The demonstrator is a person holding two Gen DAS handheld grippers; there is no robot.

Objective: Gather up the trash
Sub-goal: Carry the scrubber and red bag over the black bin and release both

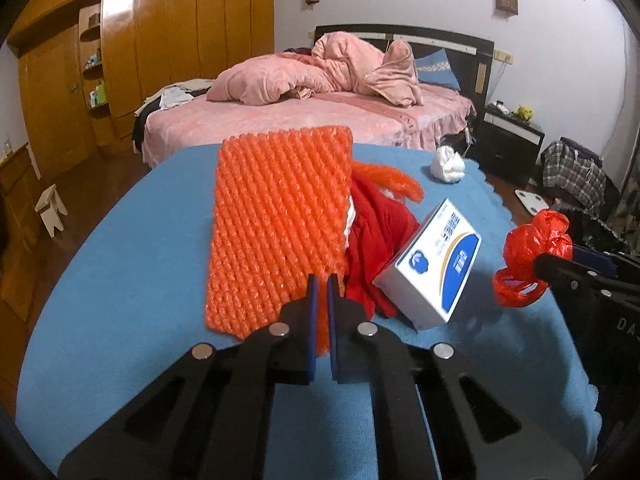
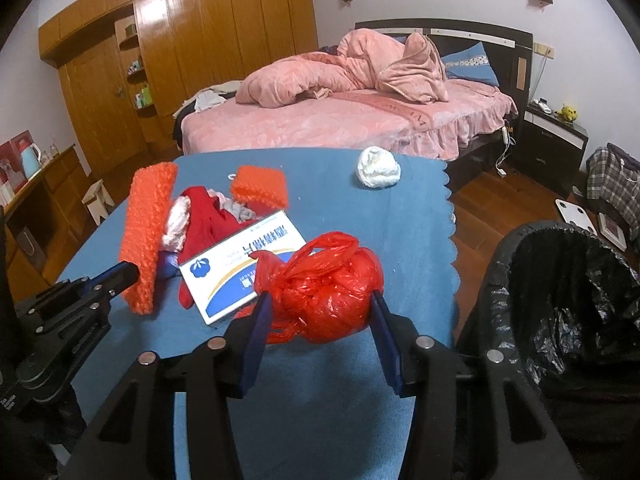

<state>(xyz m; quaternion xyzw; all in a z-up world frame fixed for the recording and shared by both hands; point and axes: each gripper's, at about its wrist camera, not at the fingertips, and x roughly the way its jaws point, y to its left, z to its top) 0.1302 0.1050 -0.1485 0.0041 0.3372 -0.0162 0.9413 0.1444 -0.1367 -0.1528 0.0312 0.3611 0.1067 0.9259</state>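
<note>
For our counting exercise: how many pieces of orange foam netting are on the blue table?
2. The large piece of netting is at the table's left, pinched in the left gripper; the small piece lies behind the red cloth pile. The pile could hide more.

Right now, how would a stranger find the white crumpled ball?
Look at the table with the blue cloth before the pink bed. At its far edge, alone, lies the white crumpled ball. Everything else there is orange, red or boxed; only this is white and round.
</note>
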